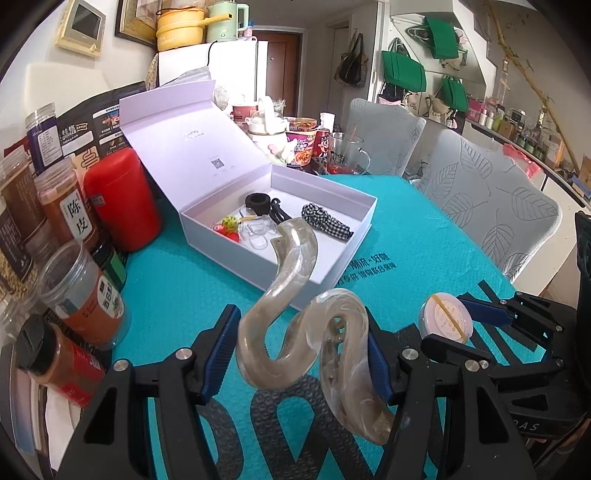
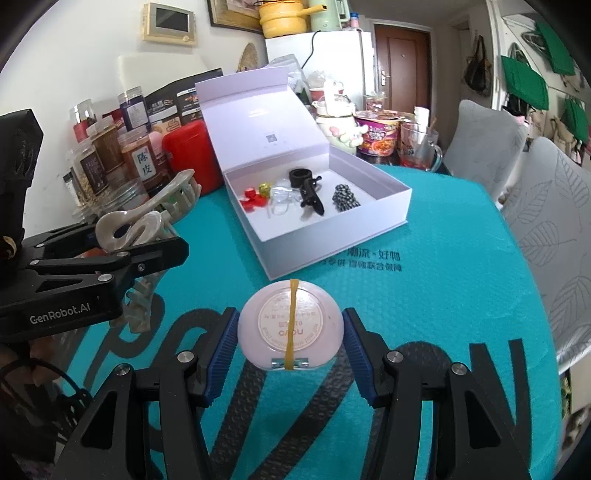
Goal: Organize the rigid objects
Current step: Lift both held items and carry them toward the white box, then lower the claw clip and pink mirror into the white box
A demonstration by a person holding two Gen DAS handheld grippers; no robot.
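Two items are in our grips. Left wrist view: our left gripper (image 1: 303,354) clamps the pearly, curved plastic hair claw (image 1: 295,325) above the teal mat, ready for the open white box (image 1: 280,236). Right wrist view: our right gripper (image 2: 290,334) pinches the round translucent rubber-banded case (image 2: 290,325), short of that box.

"GenRobot.AI" in white on the black body of the left tongs (image 2: 144,254), at nine o'clock. Spice jar (image 2: 142,162) label reads "陈皮". Yellow pot (image 1: 180,27) at twelve o'clock shows "Cooker"; the round case (image 2: 290,325) print is partly legible, "TO".
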